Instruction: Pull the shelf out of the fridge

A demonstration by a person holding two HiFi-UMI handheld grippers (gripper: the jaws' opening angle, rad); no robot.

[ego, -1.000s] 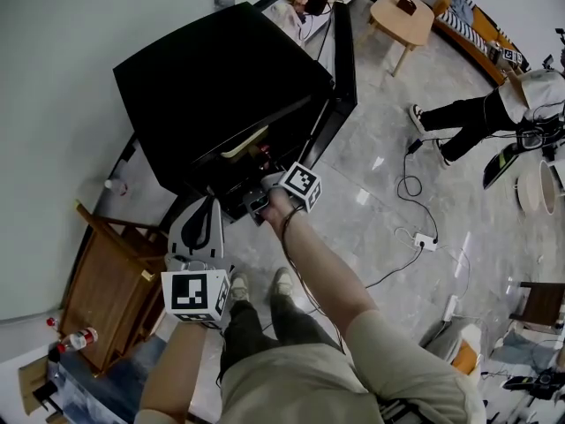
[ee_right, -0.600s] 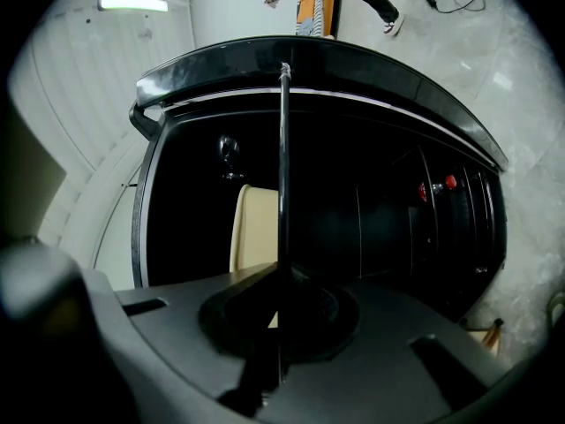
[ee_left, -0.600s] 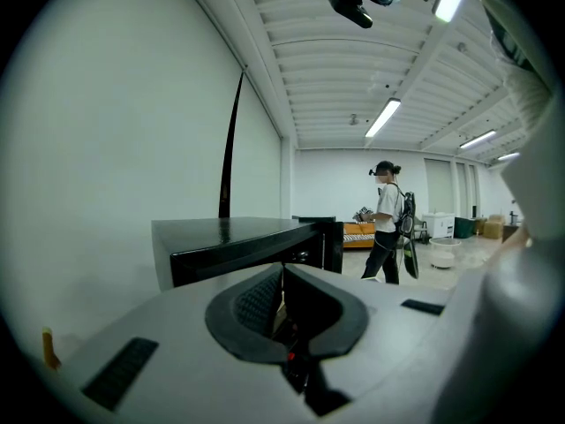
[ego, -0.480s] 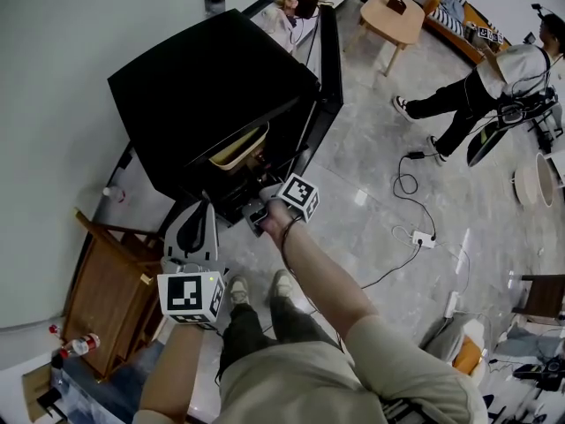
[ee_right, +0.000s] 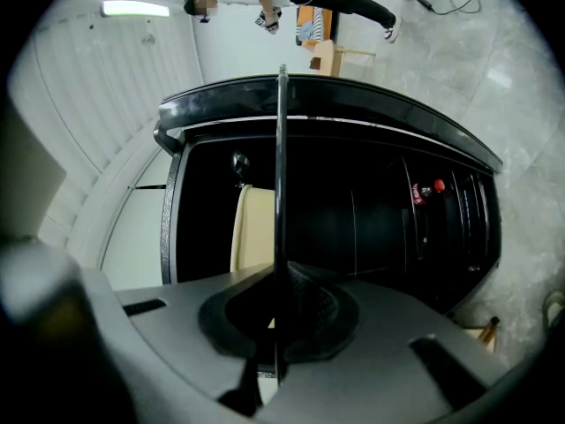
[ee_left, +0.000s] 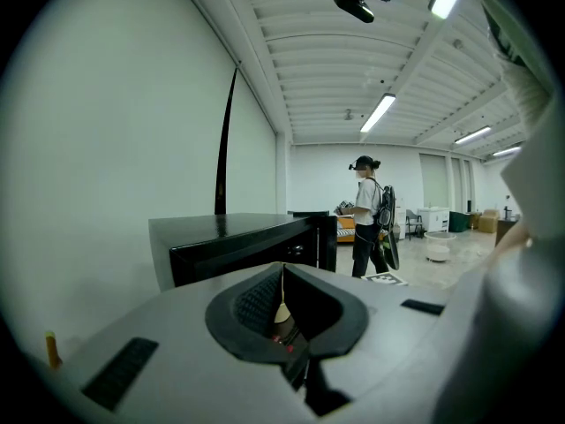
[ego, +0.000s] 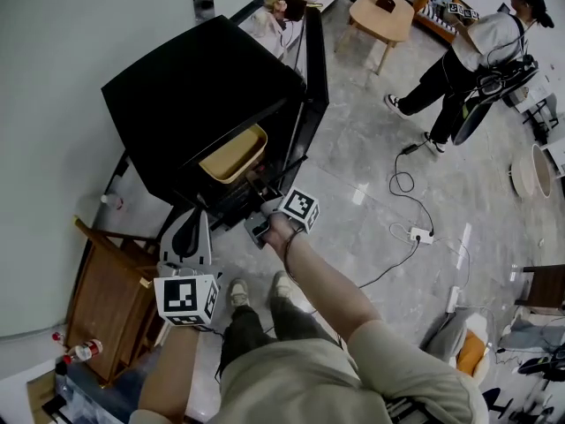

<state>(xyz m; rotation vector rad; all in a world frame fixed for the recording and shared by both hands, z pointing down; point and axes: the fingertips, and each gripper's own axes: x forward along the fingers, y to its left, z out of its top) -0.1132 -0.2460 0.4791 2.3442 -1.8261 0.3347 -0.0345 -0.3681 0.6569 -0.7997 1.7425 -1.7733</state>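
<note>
Your right hand-held gripper [ee_right: 279,325] is pinching the front edge of the shelf [ee_right: 281,193] — a thin, dark plate that shows edge-on between the pads and runs back into the open black fridge [ego: 203,95] on the floor. Treat it as stiff but brittle, quite possibly glass: it won't flex, so any twist of your wrist could jam it against the fridge walls or chip it. The edge looks smooth and slick and your bite on it is narrow, so pull straight and level. A beige tray [ego: 234,153] sits on top of the shelf at the fridge's mouth, and its weight will likely tip the plate forward as it comes free. Your left hand-held gripper [ee_left: 282,294] is pressed together on nothing, well apart from the fridge — bring it under a front corner for support.
</note>
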